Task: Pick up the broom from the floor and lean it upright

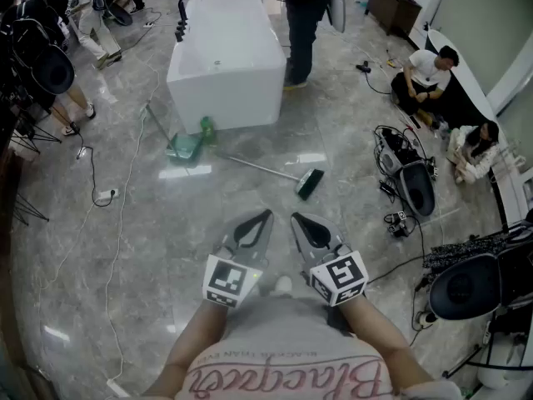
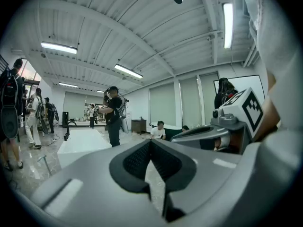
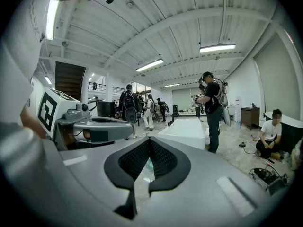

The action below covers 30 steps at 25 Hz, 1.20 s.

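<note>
Task not begun: broom [image 1: 275, 172] lying on floor at frame centre; left gripper [image 1: 265, 216] and right gripper [image 1: 295, 217] hovering below it, both closed, gripping nothing.

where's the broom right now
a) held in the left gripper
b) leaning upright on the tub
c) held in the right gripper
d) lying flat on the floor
d: the broom lies flat on the floor in front of the white tub, while the left gripper and right gripper are both shut with nothing in them.
</note>
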Available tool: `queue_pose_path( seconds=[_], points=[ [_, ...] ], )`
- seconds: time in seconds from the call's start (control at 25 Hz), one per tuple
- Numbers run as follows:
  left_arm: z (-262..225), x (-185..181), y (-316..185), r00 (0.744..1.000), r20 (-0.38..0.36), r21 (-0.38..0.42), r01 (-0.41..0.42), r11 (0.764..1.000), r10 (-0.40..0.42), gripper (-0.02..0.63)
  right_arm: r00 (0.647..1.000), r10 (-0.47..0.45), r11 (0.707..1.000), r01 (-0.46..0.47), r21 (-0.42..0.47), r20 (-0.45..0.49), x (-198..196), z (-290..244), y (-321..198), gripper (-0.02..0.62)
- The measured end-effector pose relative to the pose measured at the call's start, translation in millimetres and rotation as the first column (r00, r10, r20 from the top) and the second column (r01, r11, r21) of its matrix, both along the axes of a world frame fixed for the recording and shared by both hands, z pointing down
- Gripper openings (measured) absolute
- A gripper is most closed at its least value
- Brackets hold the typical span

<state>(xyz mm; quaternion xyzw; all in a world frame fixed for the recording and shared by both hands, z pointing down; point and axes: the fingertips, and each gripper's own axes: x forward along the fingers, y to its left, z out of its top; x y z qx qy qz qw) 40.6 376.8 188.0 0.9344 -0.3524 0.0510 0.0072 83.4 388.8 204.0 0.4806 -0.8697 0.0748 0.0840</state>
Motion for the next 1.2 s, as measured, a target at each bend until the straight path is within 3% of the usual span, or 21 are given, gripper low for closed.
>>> queue_pose_path(
  seconds=[0.52,0.88,1.2],
  points=[
    [5.8,10.1,0.4,1.000,-0.004,-0.021,-0.030,0.999,0.030,0.000,1.000,-0.011,1.000,0.011,0.022,-0.029,2.5,-1.9,-0.6,0.002],
    [18.2,-11.1,-25.6,0.989,-0.028,-0.083,0.142,0.986,-0.145,0.000,0.999,-0.003,1.000,0.004,-0.004,0.037,34.7,5.2,-14.5,0.002],
    [43.3,-36.5,-38.2,0.964,-0.041,-0.150,0.255,0.955,-0.263,0.000,0.959,0.130,0.991,-0.131,-0.014,0.251,71.9,1.2,-45.8,0.002]
  ],
)
